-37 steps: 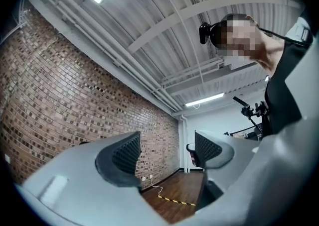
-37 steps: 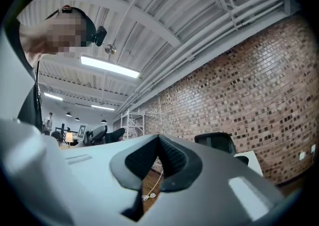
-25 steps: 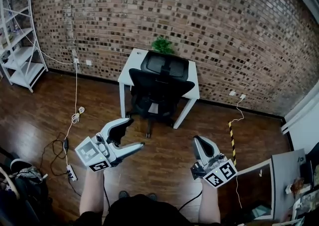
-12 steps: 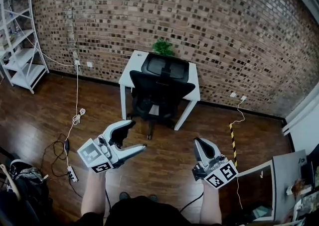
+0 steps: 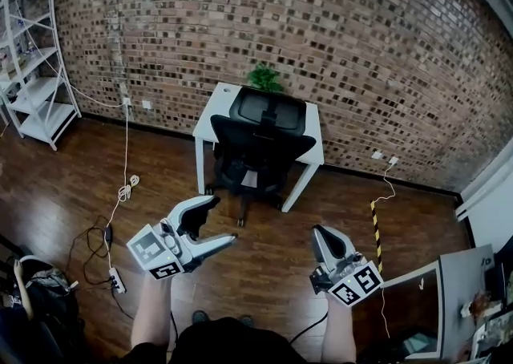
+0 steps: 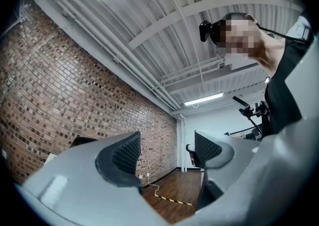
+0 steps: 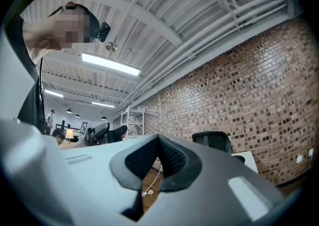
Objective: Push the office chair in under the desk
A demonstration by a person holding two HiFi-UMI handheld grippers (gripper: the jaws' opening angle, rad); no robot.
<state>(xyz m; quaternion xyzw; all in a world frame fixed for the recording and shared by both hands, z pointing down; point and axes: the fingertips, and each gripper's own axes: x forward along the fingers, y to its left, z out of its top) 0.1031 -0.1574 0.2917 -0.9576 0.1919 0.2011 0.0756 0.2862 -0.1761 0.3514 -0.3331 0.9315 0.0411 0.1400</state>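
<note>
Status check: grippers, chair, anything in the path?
Left gripper open, empty; right gripper shut, empty. Office chair at the desk, both grippers well short of it. White cable lies off left.

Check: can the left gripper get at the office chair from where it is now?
Probably not yet. The left gripper, jaws open and empty, hangs well short of the office chair, with bare wooden floor between them. Nothing blocks the path, so stepping forward should do.
</note>
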